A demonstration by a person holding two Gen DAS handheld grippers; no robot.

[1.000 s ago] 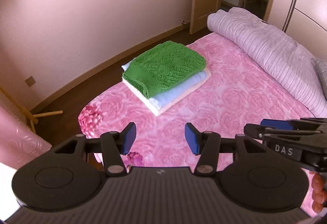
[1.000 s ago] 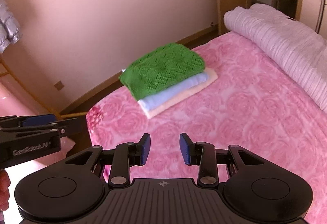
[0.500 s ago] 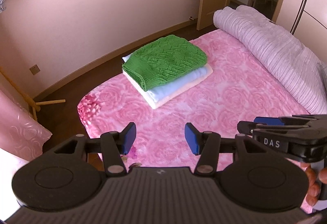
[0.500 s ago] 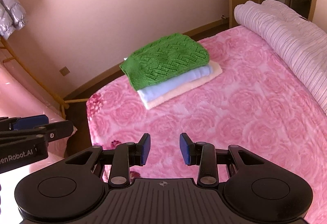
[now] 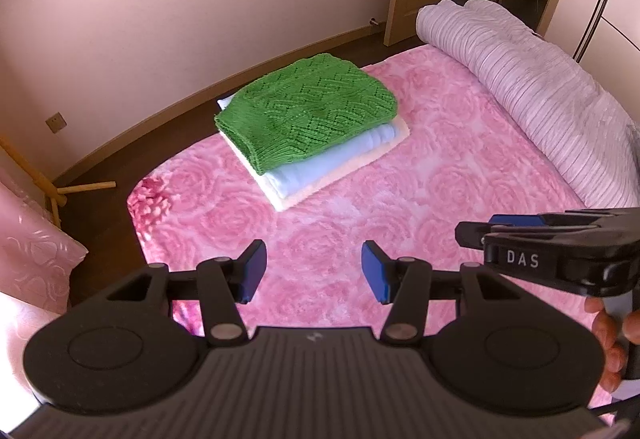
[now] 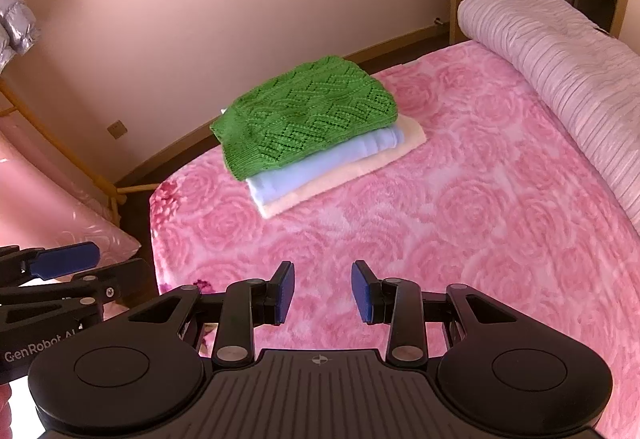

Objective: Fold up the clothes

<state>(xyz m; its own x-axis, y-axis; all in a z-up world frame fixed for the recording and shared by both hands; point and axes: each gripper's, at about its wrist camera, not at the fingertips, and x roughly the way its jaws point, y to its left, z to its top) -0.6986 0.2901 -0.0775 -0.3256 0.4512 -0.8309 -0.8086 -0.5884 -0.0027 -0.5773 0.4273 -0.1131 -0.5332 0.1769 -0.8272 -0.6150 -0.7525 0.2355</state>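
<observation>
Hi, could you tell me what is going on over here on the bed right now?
A person is holding a two-finger gripper in each hand above a bed with a pink rose-patterned blanket. Both the left gripper and the right gripper are open and hold nothing. Ahead of them sits a neat stack: a green knitted sweater on top, a light blue folded garment under it, and a cream one at the bottom. A rolled lilac quilt lies along the far side. No unfolded clothing is in view.

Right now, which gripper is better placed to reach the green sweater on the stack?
Neither clearly: left gripper and right gripper both hover open and empty short of the green sweater, side by side.
</observation>
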